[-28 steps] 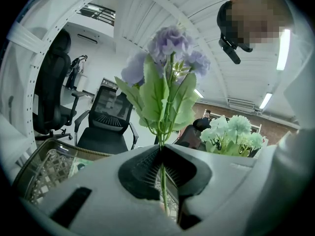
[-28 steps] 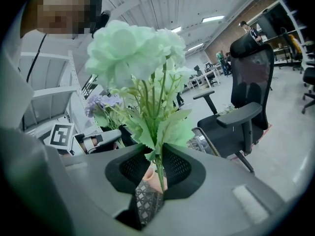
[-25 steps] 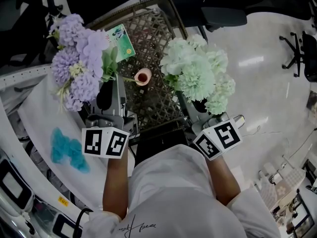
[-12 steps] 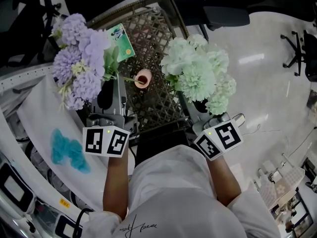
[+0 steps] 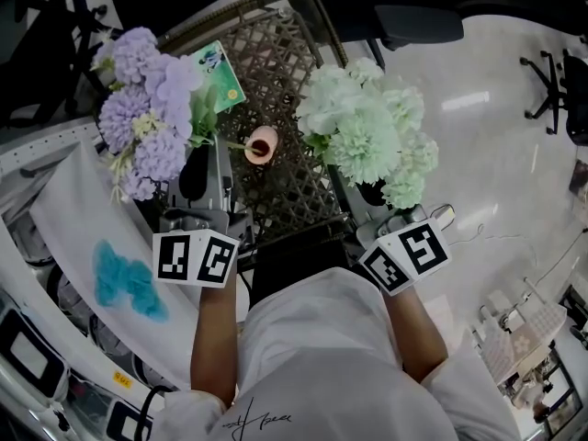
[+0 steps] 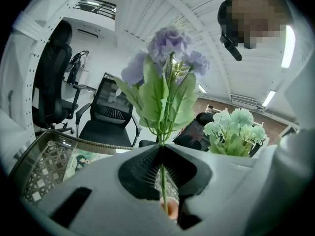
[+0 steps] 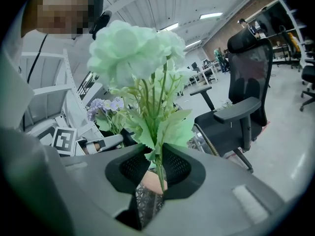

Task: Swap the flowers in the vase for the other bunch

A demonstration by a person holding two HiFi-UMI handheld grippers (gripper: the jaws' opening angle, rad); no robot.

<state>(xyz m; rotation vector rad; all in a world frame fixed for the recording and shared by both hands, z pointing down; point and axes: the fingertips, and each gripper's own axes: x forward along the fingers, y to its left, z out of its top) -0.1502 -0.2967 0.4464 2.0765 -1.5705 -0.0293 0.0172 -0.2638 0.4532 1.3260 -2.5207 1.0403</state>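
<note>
Both bunches are up. The purple bunch (image 5: 147, 108) is clenched by its thin stem (image 6: 162, 181) in the left gripper (image 6: 161, 154). The green bunch (image 5: 367, 127) is pinched low on its stems in the right gripper (image 7: 156, 156). The small pink vase (image 5: 262, 145) stands on the lattice table (image 5: 285, 53) between the two, nearer the purple side.

A purple stem is seen reaching toward the vase mouth, so that looks like the step in hand. The mouth is narrow, so the stem is best held upright and lined up right over it, then moved straight along its own line and never sideways. A vase this small would probably be tipped by a sideways push. The green blooms are best held wide, so that nothing gets tangled.

The stem ends are hidden behind the jaws. Whether the purple tip is inside the vase or just above it cannot be told. Only a pink sliver of the vase is shown in either gripper view.
</note>
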